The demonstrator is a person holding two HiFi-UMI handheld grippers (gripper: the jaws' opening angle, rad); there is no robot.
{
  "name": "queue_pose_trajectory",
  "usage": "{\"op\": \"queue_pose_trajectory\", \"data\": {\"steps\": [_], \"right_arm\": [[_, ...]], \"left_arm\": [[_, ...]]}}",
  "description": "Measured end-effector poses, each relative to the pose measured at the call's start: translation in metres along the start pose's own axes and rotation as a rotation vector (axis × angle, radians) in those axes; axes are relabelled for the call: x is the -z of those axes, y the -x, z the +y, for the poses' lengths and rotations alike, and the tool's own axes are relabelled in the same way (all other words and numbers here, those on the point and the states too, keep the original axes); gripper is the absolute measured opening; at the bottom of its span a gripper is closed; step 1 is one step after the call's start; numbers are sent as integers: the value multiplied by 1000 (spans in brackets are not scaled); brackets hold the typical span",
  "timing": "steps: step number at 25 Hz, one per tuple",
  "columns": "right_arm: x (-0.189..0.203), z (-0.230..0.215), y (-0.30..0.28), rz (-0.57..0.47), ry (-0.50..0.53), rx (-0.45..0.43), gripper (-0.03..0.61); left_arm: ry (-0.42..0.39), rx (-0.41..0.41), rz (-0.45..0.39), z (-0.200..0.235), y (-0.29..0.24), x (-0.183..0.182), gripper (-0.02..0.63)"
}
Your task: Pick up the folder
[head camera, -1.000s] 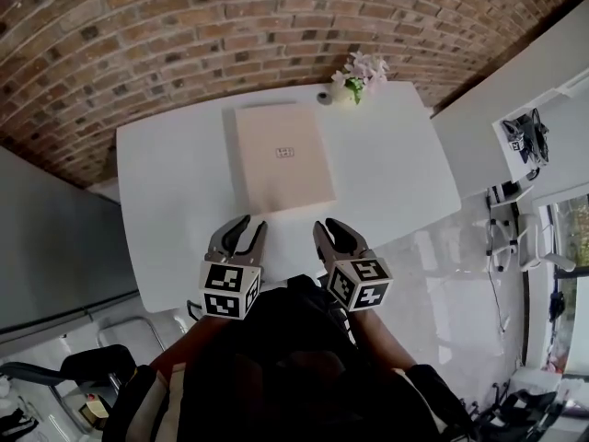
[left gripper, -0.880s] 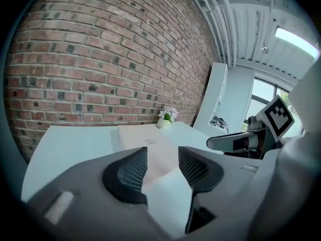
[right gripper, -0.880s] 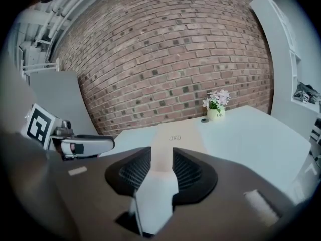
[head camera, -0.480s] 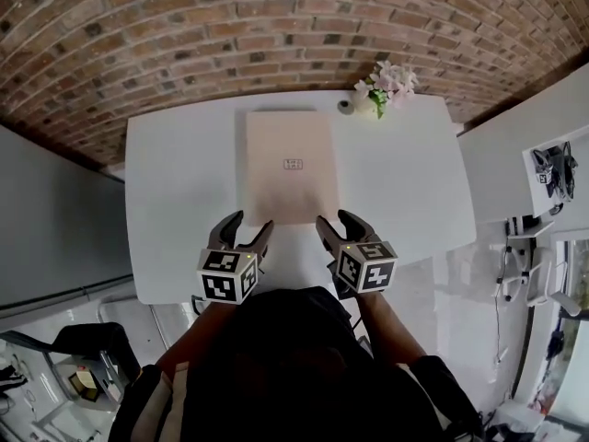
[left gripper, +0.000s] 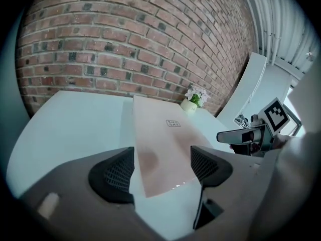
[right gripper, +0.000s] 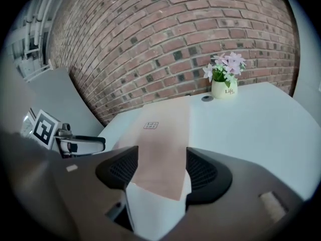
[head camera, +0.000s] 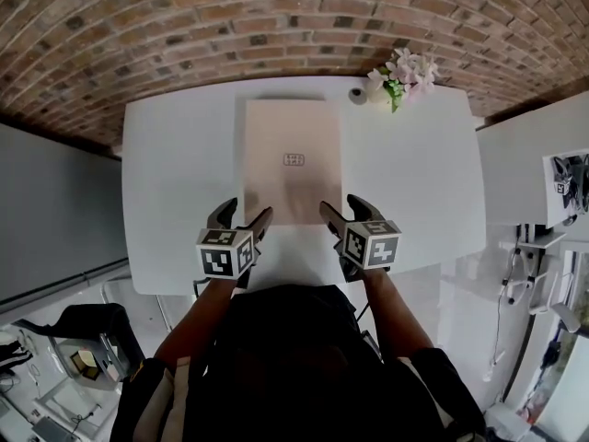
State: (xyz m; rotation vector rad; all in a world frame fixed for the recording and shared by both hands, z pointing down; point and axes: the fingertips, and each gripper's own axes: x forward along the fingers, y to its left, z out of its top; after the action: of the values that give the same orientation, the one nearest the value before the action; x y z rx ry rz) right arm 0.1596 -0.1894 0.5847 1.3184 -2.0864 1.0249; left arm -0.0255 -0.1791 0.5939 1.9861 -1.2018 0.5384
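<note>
A flat beige folder (head camera: 293, 159) with a small label lies lengthwise on the white table (head camera: 179, 178). My left gripper (head camera: 244, 217) hovers at the folder's near left corner, and its jaws are opening with nothing pressed between them. My right gripper (head camera: 342, 208) hovers at the near right corner, jaws also opening and empty. In the left gripper view the folder (left gripper: 160, 144) shows beyond the gap of the left gripper (left gripper: 161, 169). In the right gripper view the folder (right gripper: 163, 144) runs away from the right gripper (right gripper: 160, 169). Neither gripper touches the folder.
A small white pot of pink flowers (head camera: 403, 70) and a little round object (head camera: 357, 93) stand at the table's far right corner against the brick wall (head camera: 276, 26). A white counter (head camera: 525, 173) adjoins the table on the right. The table's front edge lies just under the grippers.
Both grippers have moved forward and down to the folder's near edge. Their jaws have spread from narrow to wide.
</note>
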Motion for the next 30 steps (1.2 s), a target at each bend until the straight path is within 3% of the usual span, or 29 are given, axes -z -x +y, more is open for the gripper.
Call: {"op": "queue_pose_trajectory", "data": {"steps": [9,17,25,30], "right_arm": [[6,-16,-32,75,-36,-51,333],[12,-23,-51,112,-80,-80,344],[14,-21,-58,126,-82,-72,344],[18,-20,-58,141,-27,-40,334]], "left_arm": [[71,1,92,16,-35,10,418],[102,35,135,20,-56,13,422],[90,58,157,21,-66,11,420],[48,44,146,20,-68,9,417]]}}
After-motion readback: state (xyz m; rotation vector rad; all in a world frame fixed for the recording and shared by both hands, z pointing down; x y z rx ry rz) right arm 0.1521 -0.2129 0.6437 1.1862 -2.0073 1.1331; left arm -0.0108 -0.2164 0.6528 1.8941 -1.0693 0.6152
